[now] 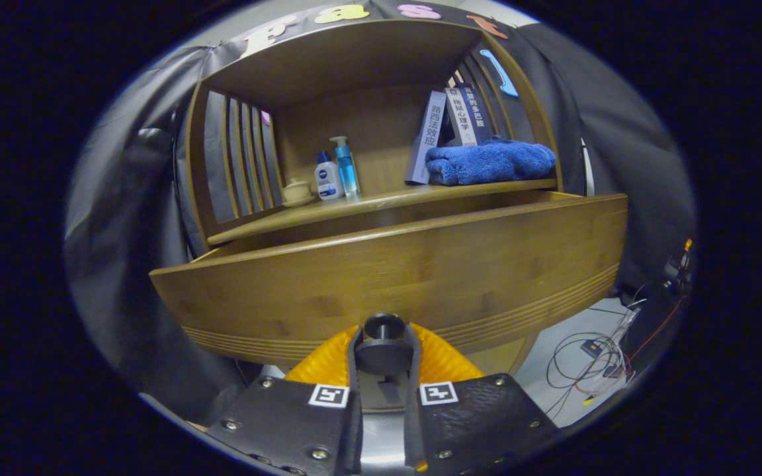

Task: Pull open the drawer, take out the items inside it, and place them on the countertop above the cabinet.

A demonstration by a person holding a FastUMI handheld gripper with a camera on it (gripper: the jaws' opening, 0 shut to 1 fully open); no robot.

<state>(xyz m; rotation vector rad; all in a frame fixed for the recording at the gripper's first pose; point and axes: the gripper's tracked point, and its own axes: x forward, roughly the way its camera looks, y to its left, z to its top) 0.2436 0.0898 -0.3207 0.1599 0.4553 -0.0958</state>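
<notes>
Gripper view: the hand-held gripper (383,354) is clamped on the dark round drawer knob (383,329), both fingers pressing it. The wooden drawer (394,271) stands pulled out below the worktop (381,198); bottles at 11 o'clock, blue towel (490,162) at 1. Pulling seems done; next, release and reach inside, contents hidden.

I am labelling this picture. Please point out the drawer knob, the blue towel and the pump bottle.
drawer knob (383,344): gripper view, its round dark head.
blue towel (490,162): gripper view, its folded middle.
pump bottle (347,170): gripper view, its blue body.
</notes>
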